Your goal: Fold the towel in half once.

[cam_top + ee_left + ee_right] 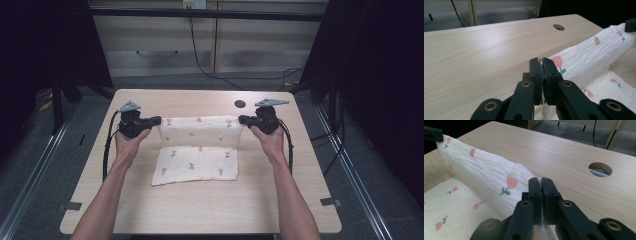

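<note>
both grippers, left gripper (156, 120) and right gripper (243, 119), pinch the cloth's (197, 150) lifted far edge.

Both forearms reach in from the near edge, bare and stretched forward, spread apart and angling slightly inward. The left hand (129, 142) wraps its claw from below, wrist level, and the left claw (156, 120) points inward toward the other hand. Its jaws are pressed together with white fabric pinched in the seam, seen clearly in the left gripper view (541, 60). The right hand (269, 139) mirrors it, and the right claw (243, 119) points back toward the left. Its jaws are clamped tight too (541, 180), fabric squeezed between them. Cables loop from each claw along the wrists.
</note>
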